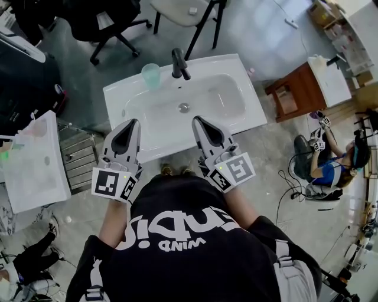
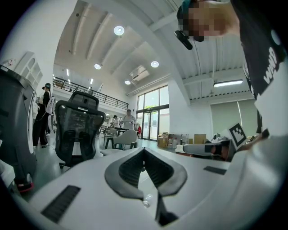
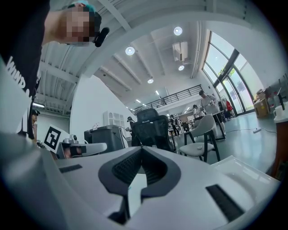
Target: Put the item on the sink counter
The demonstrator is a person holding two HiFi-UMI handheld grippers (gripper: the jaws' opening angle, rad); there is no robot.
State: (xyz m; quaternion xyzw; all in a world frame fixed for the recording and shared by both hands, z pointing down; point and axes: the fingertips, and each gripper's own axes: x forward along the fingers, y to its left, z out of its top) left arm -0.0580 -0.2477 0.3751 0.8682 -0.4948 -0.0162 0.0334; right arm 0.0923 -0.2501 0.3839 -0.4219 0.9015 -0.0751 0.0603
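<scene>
A translucent green cup stands upright on the white sink counter, at its far left corner beside the black faucet. My left gripper hovers over the counter's near edge, jaws shut and empty, well short of the cup. My right gripper is level with it to the right, over the near side of the basin, also shut with nothing held. In the left gripper view the left gripper has its pads pressed together; the right gripper looks the same in the right gripper view. Neither gripper view shows the cup.
A black office chair and a white chair stand beyond the sink. A wooden side table is at the right, with a seated person near it. A white table and a metal rack are at the left.
</scene>
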